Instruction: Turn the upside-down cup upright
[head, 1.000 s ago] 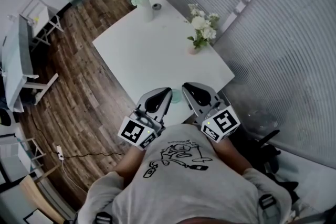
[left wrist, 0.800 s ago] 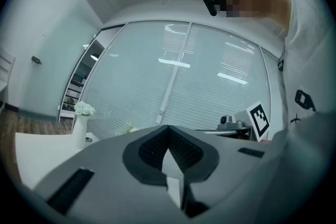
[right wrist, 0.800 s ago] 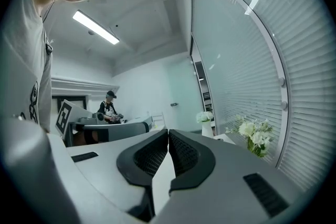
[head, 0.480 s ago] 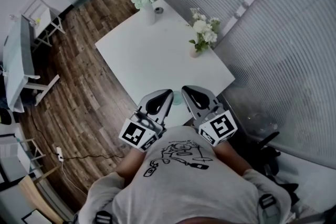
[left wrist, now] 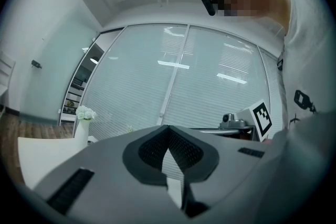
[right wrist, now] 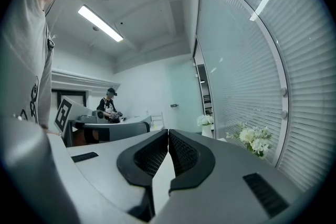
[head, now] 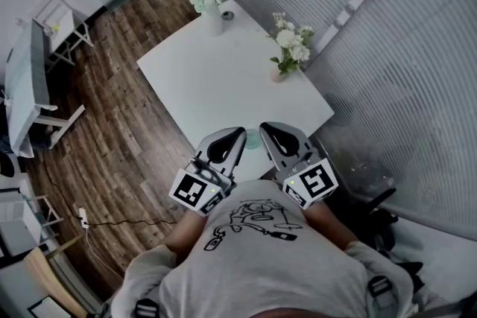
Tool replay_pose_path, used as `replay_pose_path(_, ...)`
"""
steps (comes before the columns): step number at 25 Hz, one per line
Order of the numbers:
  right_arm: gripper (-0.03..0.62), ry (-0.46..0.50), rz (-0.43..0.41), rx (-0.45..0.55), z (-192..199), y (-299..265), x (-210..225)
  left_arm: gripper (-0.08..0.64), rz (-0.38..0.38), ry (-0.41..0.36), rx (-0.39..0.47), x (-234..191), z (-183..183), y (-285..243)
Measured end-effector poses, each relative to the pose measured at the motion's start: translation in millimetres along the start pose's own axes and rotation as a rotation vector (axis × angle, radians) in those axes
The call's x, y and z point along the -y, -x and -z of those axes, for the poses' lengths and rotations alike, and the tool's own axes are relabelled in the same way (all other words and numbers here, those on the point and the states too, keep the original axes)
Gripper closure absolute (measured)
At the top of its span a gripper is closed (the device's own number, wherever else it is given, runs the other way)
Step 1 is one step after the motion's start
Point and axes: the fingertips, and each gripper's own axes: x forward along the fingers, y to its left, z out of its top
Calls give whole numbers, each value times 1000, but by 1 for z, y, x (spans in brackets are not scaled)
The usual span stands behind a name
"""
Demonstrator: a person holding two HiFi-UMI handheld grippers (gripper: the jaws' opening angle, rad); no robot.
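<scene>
Only head view shows the cup [head: 253,139].

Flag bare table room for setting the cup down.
Bare: table middle and left side, bordered by far-corner vase, right-edge vase, left gripper and right gripper. Crowded: near edge, cup between the grippers.

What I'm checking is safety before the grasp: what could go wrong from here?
1. The cup sits close to the near edge of the table, mostly hidden between the grippers in the head view; a nudge might knock it off.
2. The left gripper and right gripper are both shut; moved forward like this, they would likely push the cup instead of taking it.
3. Neither gripper view shows the cup, so aiming may be off.
</scene>
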Motion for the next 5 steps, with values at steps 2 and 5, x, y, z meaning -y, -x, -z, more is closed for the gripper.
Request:
replay_pose_path(2,555,1,1,0,-1,0,-2,557,0,0,0,0,-1,2)
replay_pose_path(5,555,-1,2,-1,-2,0,-6,557,1,0,-1,1,-3,5)
